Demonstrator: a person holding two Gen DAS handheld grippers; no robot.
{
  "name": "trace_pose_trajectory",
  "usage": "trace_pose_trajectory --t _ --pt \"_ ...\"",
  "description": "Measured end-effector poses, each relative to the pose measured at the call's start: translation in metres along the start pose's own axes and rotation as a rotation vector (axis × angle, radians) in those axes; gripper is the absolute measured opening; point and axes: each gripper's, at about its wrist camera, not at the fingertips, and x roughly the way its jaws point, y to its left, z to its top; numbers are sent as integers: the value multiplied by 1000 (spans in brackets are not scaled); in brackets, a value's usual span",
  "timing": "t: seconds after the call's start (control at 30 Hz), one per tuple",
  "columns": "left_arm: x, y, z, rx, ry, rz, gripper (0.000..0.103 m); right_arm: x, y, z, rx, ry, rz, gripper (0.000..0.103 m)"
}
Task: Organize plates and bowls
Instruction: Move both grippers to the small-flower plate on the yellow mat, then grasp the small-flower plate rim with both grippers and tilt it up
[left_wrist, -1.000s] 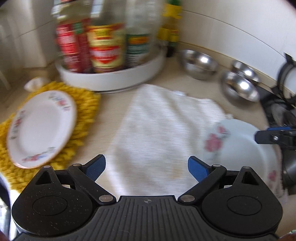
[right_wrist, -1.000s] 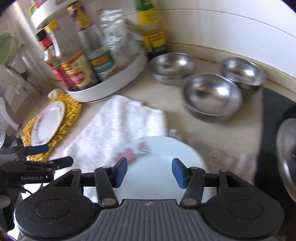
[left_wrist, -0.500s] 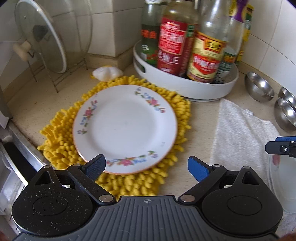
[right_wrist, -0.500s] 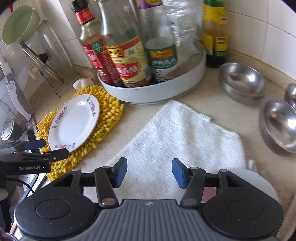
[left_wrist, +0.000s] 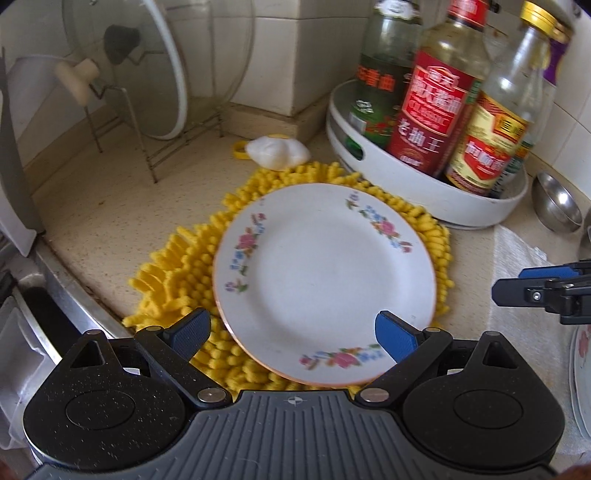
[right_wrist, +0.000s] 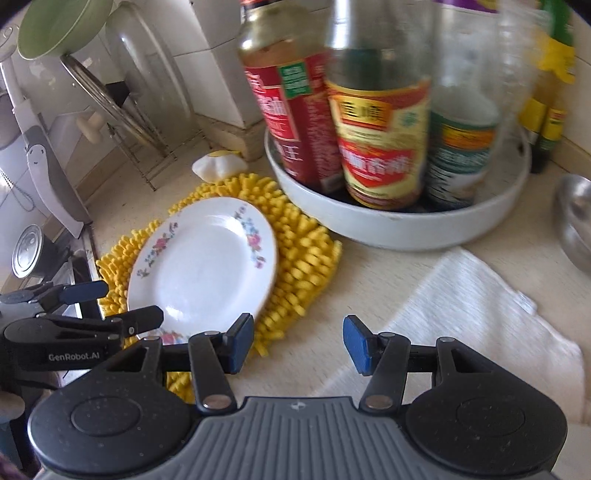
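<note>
A white plate with a flower rim (left_wrist: 325, 280) lies on a yellow shaggy mat (left_wrist: 177, 266); it also shows in the right wrist view (right_wrist: 203, 266). My left gripper (left_wrist: 293, 334) is open and empty, its jaws spread over the plate's near edge. My right gripper (right_wrist: 298, 343) is open and empty above the counter between the mat (right_wrist: 306, 258) and a white towel (right_wrist: 472, 321). The edge of a second flowered plate (left_wrist: 581, 373) shows at the far right. A steel bowl (left_wrist: 557, 203) sits behind the towel.
A white round tray (left_wrist: 424, 192) of sauce bottles (left_wrist: 428, 99) stands behind the plate. A wire rack with a glass lid (left_wrist: 147, 74) stands at the back left. A small white and yellow object (left_wrist: 277, 151) lies behind the mat. The sink edge (left_wrist: 66, 291) is at the left.
Both grippers have swung left, away from the flowered plate on the towel, and closer to the plate on the yellow mat. Both stay open.
</note>
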Motion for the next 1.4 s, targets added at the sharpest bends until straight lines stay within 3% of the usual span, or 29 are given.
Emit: trace_pose_trajectory --t 0.27,0.63,0.87,1.03,1.17,1.4 --pt "13 25 5 -48 18 12 98 37 10 20 -12 55 14 63" --pt "44 34 18 -41 70 -23 98 72 15 34 -23 102 65 63" --pt "58 31 23 -35 95 -68 100 73 20 37 -35 117 119 66" --pt "61 29 24 -12 90 -86 100 68 21 36 -64 121 87 59" --pt "61 33 24 -19 104 -103 98 38 26 43 -118 38 87 58" --pt "59 30 21 -10 98 -108 101 63 27 38 -119 104 72 59"
